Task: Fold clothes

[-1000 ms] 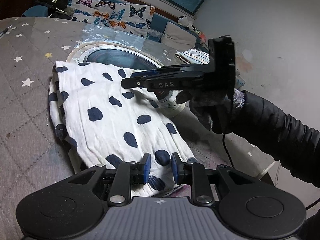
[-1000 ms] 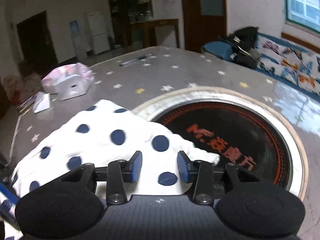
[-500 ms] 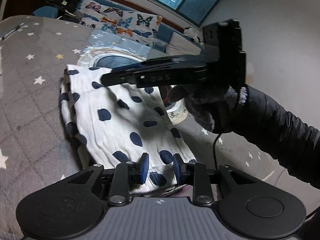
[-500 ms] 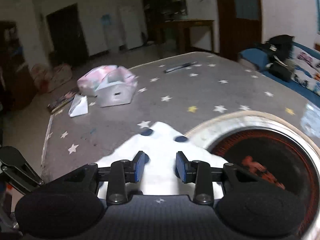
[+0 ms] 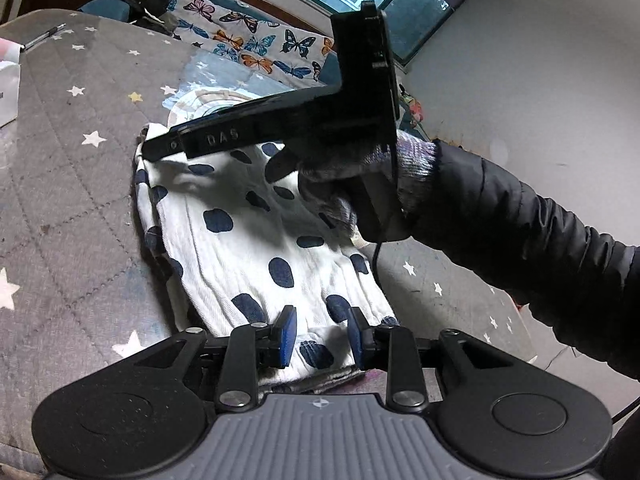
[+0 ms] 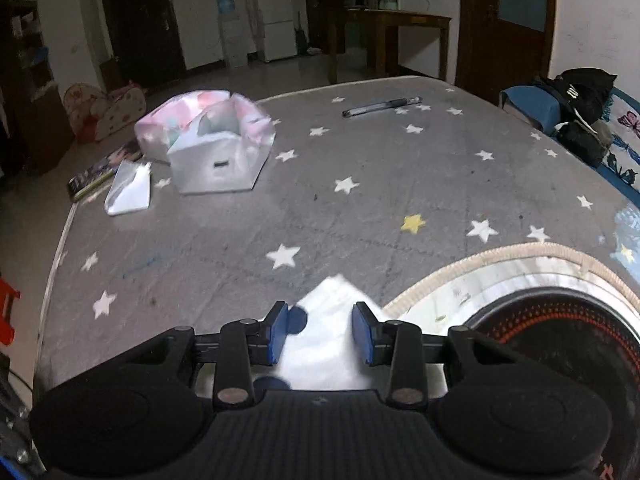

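Spotted shirt nearly folded on the desk

Right gripper (image 6: pixel 319 334) just slid to the shirt (image 5: pixel 256 248) corner, fingers opening, probably empty; left gripper (image 5: pixel 319 334) released too.

right claw (image 6: pixel 319 330) | swung from dark ring to garment corner (image 6: pixel 332 292) | jaws opening, nothing gripped

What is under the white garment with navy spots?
The white garment with navy spots lies on the grey star-printed quilted cover; its far corner reaches the round black-and-cream disc. Whatever else it covers is hidden.
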The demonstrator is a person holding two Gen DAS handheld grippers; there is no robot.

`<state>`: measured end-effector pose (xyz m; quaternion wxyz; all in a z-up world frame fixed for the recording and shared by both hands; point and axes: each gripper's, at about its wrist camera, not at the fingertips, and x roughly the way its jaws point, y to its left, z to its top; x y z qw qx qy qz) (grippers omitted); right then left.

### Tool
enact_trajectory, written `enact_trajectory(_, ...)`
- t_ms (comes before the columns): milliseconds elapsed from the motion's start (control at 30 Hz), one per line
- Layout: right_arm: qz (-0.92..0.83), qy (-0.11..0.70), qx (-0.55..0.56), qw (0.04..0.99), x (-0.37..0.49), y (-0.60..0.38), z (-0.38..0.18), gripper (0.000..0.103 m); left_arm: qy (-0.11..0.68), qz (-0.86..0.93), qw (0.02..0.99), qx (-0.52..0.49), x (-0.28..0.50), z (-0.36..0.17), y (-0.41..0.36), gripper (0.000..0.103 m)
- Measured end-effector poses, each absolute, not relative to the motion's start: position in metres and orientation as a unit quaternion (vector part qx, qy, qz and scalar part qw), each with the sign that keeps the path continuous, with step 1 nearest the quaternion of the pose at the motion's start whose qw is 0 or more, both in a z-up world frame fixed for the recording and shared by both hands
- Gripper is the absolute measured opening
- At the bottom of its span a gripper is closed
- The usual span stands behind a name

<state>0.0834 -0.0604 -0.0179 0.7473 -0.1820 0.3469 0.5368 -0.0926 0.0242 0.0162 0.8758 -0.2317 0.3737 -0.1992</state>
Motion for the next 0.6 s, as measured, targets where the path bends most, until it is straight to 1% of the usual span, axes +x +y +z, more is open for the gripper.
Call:
enact_trajectory(33, 0.533, 0.348, -0.175, 0.751, 0.087, -0.065, -0.015, 0.042, 0.371, -0.200, 0.877, -0.230, -0.095, 0.018, 0.024, 0.030)
enact_trajectory(267, 0.489, 0.369, -0.136, 0.779, 0.116, -0.125, -0.004, 0.046, 0.353, -0.195, 0.888, -0.222, -0.120, 0.030, 0.036, 0.032)
enact_trajectory(300, 0.485, 0.375, -0.129, 0.780, 0.120, -0.136, -0.004, 0.051, 0.353, -0.195, 0.888, -0.221, -0.123, 0.031, 0.037, 0.033)
enact_trajectory(333, 0.482, 0.377, -0.125, 0.781, 0.123, -0.143, -0.005, 0.053, 0.353, -0.195, 0.888, -0.221, -0.126, 0.031, 0.039, 0.034)
enact_trajectory(400, 0.470, 0.385, -0.112, 0.786, 0.130, -0.160, -0.008, 0.053, 0.360, -0.195, 0.885, -0.222, -0.131, 0.029, 0.041, 0.037)
enact_trajectory(600, 0.457, 0.405, -0.075, 0.788, 0.147, -0.184, -0.020, 0.053, 0.397, -0.195, 0.870, -0.217, -0.135, 0.016, 0.037, 0.037)
